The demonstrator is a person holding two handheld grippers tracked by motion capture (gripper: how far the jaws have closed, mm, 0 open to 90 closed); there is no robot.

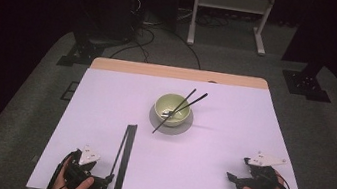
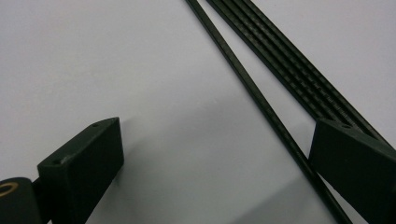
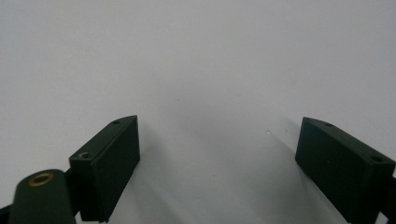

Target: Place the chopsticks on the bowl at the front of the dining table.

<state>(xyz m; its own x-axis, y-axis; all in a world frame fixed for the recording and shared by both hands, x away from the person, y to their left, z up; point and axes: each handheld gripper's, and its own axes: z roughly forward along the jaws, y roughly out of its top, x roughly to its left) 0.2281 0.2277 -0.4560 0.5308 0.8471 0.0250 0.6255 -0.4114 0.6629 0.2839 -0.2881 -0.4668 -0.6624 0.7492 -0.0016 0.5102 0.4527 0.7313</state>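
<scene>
Chopstick tray [image 1: 125,159], a long black grooved strip, is seen lying flat on the white table [image 1: 219,147] near the front-left edge, running away from the person. In the left gripper view its ridged surface [image 2: 299,70] is shown passing just beside the far jaw, with a single thin black rod [image 2: 261,107] lying alongside it, angled slightly and crossing between the jaws.

Farther back, near the table's middle, a pale green bowl [image 1: 173,109] is set on a grey saucer [image 1: 177,128], and two black chopsticks [image 1: 184,106] are laid slanting across its rim.

The left gripper [image 1: 105,182] is held in a hand at the front-left corner, its jaws spread wide apart and resting low over the table beside the tray's near end. The right gripper [image 1: 234,181] is held at the front-right, well apart from the tray and bowl, its jaws likewise spread wide over bare tabletop, nothing being gripped.
</scene>
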